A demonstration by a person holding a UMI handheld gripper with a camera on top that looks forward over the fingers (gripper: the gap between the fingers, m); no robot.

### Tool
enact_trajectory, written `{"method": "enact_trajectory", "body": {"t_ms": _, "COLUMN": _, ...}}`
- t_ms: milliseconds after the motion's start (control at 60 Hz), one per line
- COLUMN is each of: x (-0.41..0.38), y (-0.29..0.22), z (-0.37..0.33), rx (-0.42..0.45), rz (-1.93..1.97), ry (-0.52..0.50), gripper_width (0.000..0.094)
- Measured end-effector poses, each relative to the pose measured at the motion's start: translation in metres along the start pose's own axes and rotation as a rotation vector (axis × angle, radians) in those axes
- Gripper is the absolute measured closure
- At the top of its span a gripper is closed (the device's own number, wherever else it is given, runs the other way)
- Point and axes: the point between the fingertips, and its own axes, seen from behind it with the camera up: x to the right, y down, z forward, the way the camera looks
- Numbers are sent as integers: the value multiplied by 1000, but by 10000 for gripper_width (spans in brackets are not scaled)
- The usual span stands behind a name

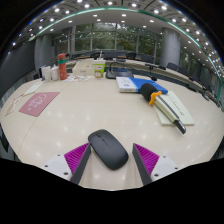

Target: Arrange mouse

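Gripper view: the black mouse [108, 148] lies on the table [70, 120] between the open jaws, gaps either side.

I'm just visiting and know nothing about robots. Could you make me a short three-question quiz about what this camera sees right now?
1. True or false: the claw is clamped tight on the mouse.
2. Which lies beyond the mouse, farther across the table? A) a book B) a frying pan C) a shoe
3. Fill in: the pads on the fingers are coloured ____.

Key
1. False. The mouse rests on the table between the open fingers, with a gap at each side.
2. A
3. Magenta
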Motion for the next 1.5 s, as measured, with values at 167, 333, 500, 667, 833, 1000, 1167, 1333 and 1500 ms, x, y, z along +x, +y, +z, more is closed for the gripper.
{"method": "enact_trajectory", "body": {"t_ms": 167, "x": -1, "y": -16, "z": 23, "rx": 13, "rz": 2, "ry": -37, "gripper_width": 181}}
{"method": "enact_trajectory", "body": {"t_ms": 333, "x": 4, "y": -23, "z": 31, "rx": 29, "rz": -10, "ry": -38, "gripper_width": 469}}
{"method": "enact_trajectory", "body": {"t_ms": 500, "x": 6, "y": -23, "z": 31, "rx": 27, "rz": -7, "ry": -32, "gripper_width": 547}}
{"method": "enact_trajectory", "body": {"t_ms": 667, "x": 7, "y": -27, "z": 27, "rx": 20, "rz": 23, "ry": 4, "gripper_width": 596}}
{"method": "enact_trajectory", "body": {"t_ms": 833, "x": -5, "y": -91, "z": -3, "rx": 104, "rz": 70, "ry": 42, "gripper_width": 594}}
{"method": "enact_trajectory", "body": {"t_ms": 1000, "x": -56, "y": -212, "z": -36, "rx": 269, "rz": 108, "ry": 63, "gripper_width": 596}}
{"method": "enact_trajectory", "body": {"t_ms": 1167, "x": -172, "y": -298, "z": -32, "rx": 338, "rz": 127, "ry": 37, "gripper_width": 597}}
{"method": "enact_trajectory", "body": {"t_ms": 1333, "x": -313, "y": -301, "z": 28, "rx": 254, "rz": 141, "ry": -40, "gripper_width": 597}}
{"method": "enact_trajectory", "body": {"t_ms": 1500, "x": -405, "y": -238, "z": 105, "rx": 113, "rz": 102, "ry": -47, "gripper_width": 595}}
